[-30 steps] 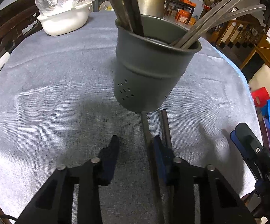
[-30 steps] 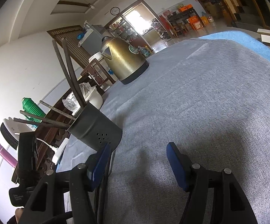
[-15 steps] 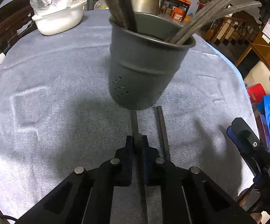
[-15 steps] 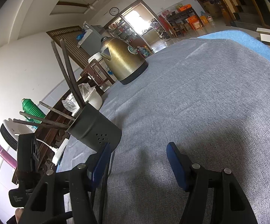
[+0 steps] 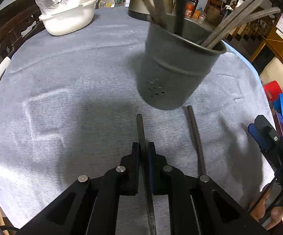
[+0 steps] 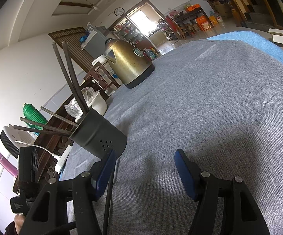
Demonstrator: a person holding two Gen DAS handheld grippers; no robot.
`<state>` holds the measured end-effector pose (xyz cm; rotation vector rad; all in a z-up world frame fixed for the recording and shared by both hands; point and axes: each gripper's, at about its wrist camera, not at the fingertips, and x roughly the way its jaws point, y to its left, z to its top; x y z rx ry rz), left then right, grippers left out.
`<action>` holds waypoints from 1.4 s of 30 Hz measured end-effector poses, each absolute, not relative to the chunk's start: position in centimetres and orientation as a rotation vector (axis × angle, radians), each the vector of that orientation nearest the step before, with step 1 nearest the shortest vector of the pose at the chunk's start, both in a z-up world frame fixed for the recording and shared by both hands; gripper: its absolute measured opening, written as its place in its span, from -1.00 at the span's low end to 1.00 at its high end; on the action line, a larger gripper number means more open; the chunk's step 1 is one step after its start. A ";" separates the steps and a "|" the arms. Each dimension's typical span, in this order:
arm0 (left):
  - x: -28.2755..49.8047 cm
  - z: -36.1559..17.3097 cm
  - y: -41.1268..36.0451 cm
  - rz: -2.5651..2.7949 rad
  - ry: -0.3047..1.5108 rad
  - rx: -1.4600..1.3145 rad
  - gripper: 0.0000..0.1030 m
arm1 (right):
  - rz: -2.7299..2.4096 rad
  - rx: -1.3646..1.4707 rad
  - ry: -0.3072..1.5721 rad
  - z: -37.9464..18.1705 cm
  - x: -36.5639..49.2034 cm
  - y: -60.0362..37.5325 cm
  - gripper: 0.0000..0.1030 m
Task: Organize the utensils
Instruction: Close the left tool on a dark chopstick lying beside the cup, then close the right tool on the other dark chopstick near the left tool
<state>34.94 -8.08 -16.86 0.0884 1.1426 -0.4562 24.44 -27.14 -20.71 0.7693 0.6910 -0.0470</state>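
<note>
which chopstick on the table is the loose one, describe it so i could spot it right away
Find the dark metal utensil holder standing on the grey tablecloth. Just in front of its base lie two dark chopsticks, side by side but apart. The loose chopstick is the one nearer the right tool, bare on the cloth; the gripped chopstick is clamped in the left tool.

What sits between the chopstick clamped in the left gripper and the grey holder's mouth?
Nothing lies on the cloth between them. The left gripper is shut on the chopstick, just short of the holder. The only crowding is the chopsticks already inside, leaning across its opening.
</note>
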 end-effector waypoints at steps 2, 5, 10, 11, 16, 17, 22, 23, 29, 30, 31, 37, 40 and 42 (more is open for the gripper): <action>35.3 -16.9 -7.8 -0.467 1.157 0.091 -0.83 | -0.047 0.770 0.691 -20.7 24.4 -27.2 0.31; 35.9 -16.7 -7.3 -0.460 1.171 0.090 -0.83 | -0.044 0.769 0.691 -20.7 24.5 -27.1 0.30; 36.6 -16.9 -6.8 -0.465 1.201 0.058 -0.83 | -0.043 0.767 0.695 -20.7 24.5 -27.0 0.30; 36.9 -16.9 -6.7 -0.465 1.208 0.049 -0.83 | -0.044 0.765 0.697 -20.7 24.6 -27.0 0.30; 38.5 -17.2 -6.4 -0.465 1.222 0.007 -0.82 | -0.049 0.749 0.716 -20.8 24.8 -26.8 0.30; 38.8 -17.3 -6.4 -0.464 1.222 -0.003 -0.82 | -0.053 0.739 0.728 -20.8 25.0 -26.6 0.30; 39.5 -17.5 -6.5 -0.466 1.199 -0.013 -0.82 | -0.034 0.653 0.767 -20.2 25.6 -25.2 0.27; 39.4 -17.5 -6.4 -0.468 1.194 -0.010 -0.82 | -0.025 0.645 0.775 -20.2 25.8 -24.8 0.27; 38.6 -17.5 -5.2 -0.467 1.191 -0.027 -0.83 | 0.038 0.595 0.901 -20.1 29.0 -22.1 0.12; 38.8 -17.7 -4.9 -0.467 1.191 -0.031 -0.83 | 0.041 0.573 0.922 -20.1 29.5 -21.5 0.07; 38.8 -17.8 -4.6 -0.468 1.192 -0.038 -0.83 | 0.047 0.544 0.952 -20.1 30.2 -20.8 0.00; 37.7 -18.6 -3.4 -0.469 1.187 -0.044 -0.83 | 0.034 0.449 1.085 -21.0 32.7 -18.1 -0.29; 37.5 -18.9 -3.3 -0.468 1.179 -0.030 -0.82 | 0.004 0.425 1.115 -21.1 33.4 -17.8 -0.45; 37.2 -18.8 -3.2 -0.468 1.174 -0.025 -0.83 | -0.021 0.405 1.146 -21.1 33.9 -17.6 -0.53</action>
